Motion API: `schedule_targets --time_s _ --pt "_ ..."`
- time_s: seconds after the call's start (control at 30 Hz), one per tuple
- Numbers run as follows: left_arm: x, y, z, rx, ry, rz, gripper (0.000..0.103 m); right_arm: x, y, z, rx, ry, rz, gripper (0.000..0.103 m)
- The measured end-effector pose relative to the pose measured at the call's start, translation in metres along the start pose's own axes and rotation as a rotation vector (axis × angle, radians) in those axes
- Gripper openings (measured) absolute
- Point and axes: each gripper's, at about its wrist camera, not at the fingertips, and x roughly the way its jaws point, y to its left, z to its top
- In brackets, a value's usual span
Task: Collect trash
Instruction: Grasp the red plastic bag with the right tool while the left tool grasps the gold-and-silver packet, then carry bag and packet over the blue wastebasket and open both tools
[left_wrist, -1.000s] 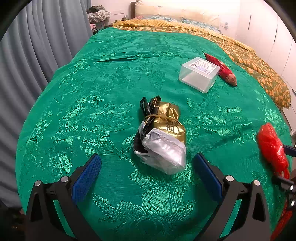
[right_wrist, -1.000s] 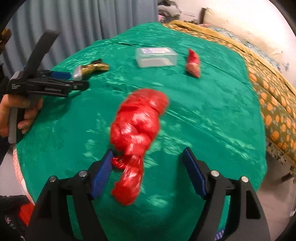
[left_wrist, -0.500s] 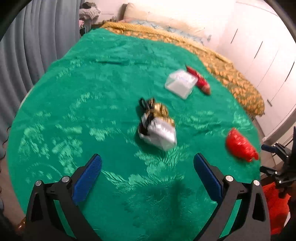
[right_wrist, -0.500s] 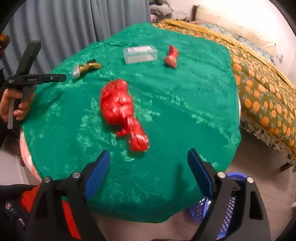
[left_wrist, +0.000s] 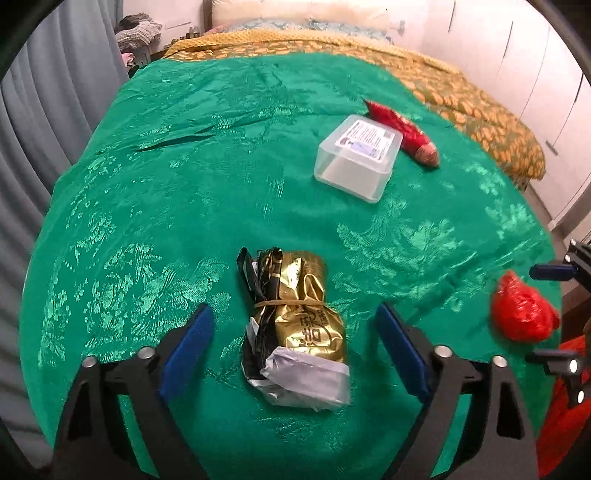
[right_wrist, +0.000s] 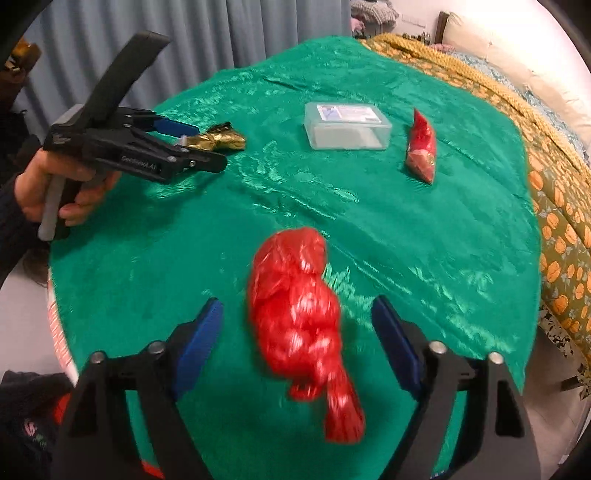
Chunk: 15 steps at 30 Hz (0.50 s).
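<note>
My left gripper (left_wrist: 291, 338) hangs with its jaws partly open and just narrowed, a gold foil packet (left_wrist: 295, 328) lying between the blue pads (left_wrist: 186, 349) with green cloth showing on either side, so nothing is gripped. The packet, bound by a rubber band and silver at its near end, rests on the green bedspread (left_wrist: 184, 206). At 1 o'clock from it sits a clear plastic box (left_wrist: 356, 157) with a printed label on its lid, and just beyond the box, at its 1 o'clock, a red snack packet (left_wrist: 402, 134) lies against it or very close; I cannot tell which.

My right gripper (right_wrist: 297, 341) likewise stands part open, its jaws just drawn in, a knotted red plastic bag (right_wrist: 295, 314) lying between the pads (right_wrist: 199, 343) without touching either. The bag is blurred. From this side the box (right_wrist: 347, 125) is at 12 o'clock and the red packet (right_wrist: 421, 147) at 1 o'clock, clearly apart. At 10 o'clock a hand (right_wrist: 55, 192) holds the left gripper (right_wrist: 192, 144) over the gold packet (right_wrist: 218, 140). A pumpkin-print quilt (right_wrist: 554, 206) runs along the right edge.
</note>
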Motion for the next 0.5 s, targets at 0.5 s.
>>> schedule_targets --time_s 0.5 --pt "-0.056 -0.044 -0.022 -0.019 -0.102 -0.056 0.042 -0.067 -0.027 -0.036 0.205 -0.195 0.094 0.044"
